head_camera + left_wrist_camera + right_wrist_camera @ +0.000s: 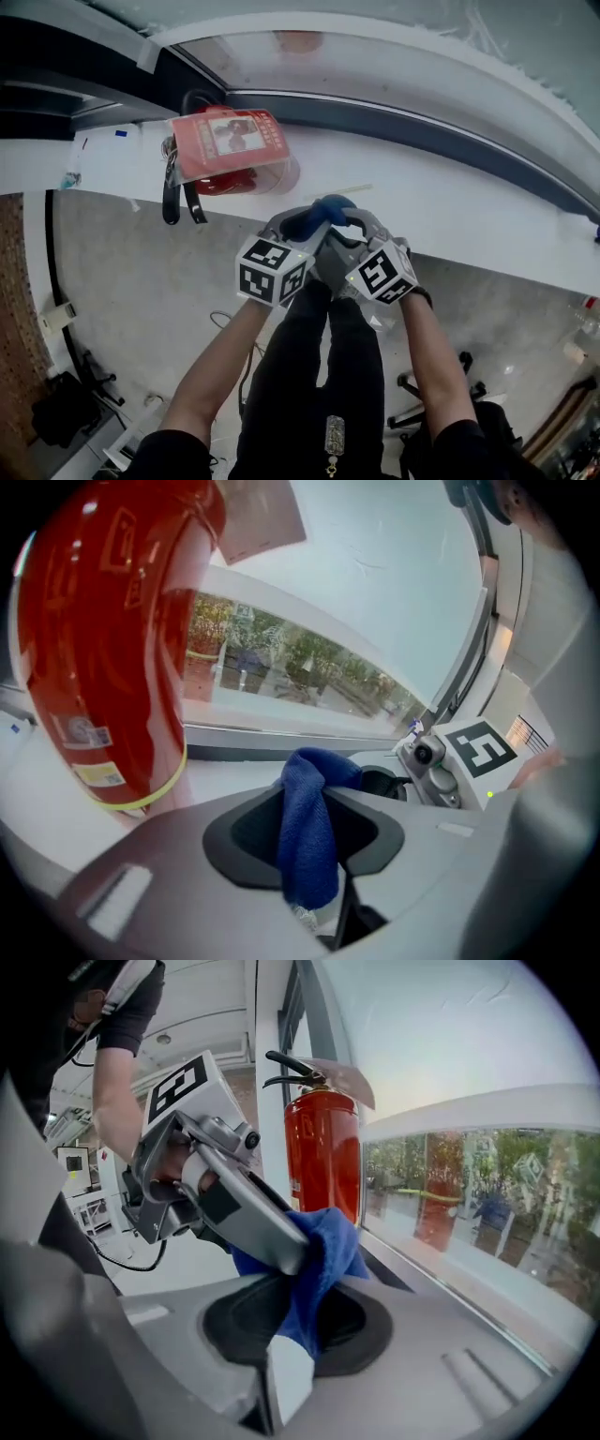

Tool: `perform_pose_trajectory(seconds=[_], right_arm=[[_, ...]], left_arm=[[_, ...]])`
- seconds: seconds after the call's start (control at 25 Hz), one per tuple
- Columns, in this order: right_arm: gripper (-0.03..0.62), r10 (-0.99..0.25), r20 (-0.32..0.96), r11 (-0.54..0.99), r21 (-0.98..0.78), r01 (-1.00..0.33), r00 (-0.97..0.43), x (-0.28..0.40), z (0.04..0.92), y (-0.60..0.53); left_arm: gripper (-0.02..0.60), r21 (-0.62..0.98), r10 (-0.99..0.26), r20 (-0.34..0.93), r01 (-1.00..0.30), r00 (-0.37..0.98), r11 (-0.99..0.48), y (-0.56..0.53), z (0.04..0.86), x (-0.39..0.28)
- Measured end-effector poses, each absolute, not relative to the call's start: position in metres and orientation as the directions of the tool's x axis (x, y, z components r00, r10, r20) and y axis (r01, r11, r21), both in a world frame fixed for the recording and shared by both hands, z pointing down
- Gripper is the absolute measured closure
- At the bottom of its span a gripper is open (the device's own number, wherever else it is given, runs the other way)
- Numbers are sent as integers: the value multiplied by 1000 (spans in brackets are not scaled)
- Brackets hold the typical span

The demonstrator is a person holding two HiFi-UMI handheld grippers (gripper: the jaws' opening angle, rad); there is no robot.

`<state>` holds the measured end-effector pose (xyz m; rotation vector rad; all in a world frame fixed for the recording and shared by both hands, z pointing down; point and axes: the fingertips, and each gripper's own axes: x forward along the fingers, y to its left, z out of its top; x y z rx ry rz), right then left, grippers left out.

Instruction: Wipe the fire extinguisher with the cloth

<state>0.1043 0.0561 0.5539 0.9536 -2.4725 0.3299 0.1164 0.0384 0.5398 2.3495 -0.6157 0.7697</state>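
Note:
A red fire extinguisher [230, 173] stands on the white sill [450, 206], up and left of both grippers. It fills the left of the left gripper view [103, 649] and stands upright in the right gripper view [322, 1147]. The two grippers meet tip to tip over a blue cloth [319, 217]. My left gripper [298, 225] has the cloth [309, 836] hanging between its jaws, which stand apart beside it. My right gripper [358, 223] is shut on the cloth [319, 1260]; the left gripper's finger [248, 1218] lies against the cloth from the left.
A plastic-covered card [230, 139] hangs on the extinguisher's top, and a black hose [171, 197] dangles off its left side. Behind the sill is a window [394, 66]. Below the sill are grey floor [141, 281] and the person's dark legs [309, 375].

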Motion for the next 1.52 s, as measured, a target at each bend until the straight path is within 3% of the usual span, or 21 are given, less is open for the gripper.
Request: perform_pose_trajectory(seconds=[0.08, 0.24, 0.6, 0.72, 0.92, 1.08, 1.52], right_arm=[[556, -556, 514, 744, -41, -666, -653, 99, 549, 46], [563, -543, 525, 738, -73, -671, -655, 98, 536, 29], [565, -539, 463, 789, -15, -614, -704, 94, 475, -12], [565, -512, 364, 829, -28, -559, -778, 88, 440, -19], [565, -443, 188, 874, -126, -469, -877, 66, 381, -29], [565, -415, 112, 887, -170, -429, -903, 52, 353, -42], [565, -420, 136, 888, -142, -437, -897, 40, 339, -90]], left_arm=[[451, 390, -264, 627, -588, 733, -709, 30, 533, 105], [382, 365, -331, 606, -623, 723, -692, 21, 519, 77], [376, 253, -493, 624, -754, 606, -607, 18, 495, 24], [391, 210, -535, 659, -813, 528, -543, 19, 496, 17], [471, 190, -634, 666, -912, 392, -365, 19, 480, 20], [497, 194, -694, 648, -950, 313, -246, 19, 459, 24], [515, 131, -730, 652, -979, 204, -157, 12, 433, 11]])
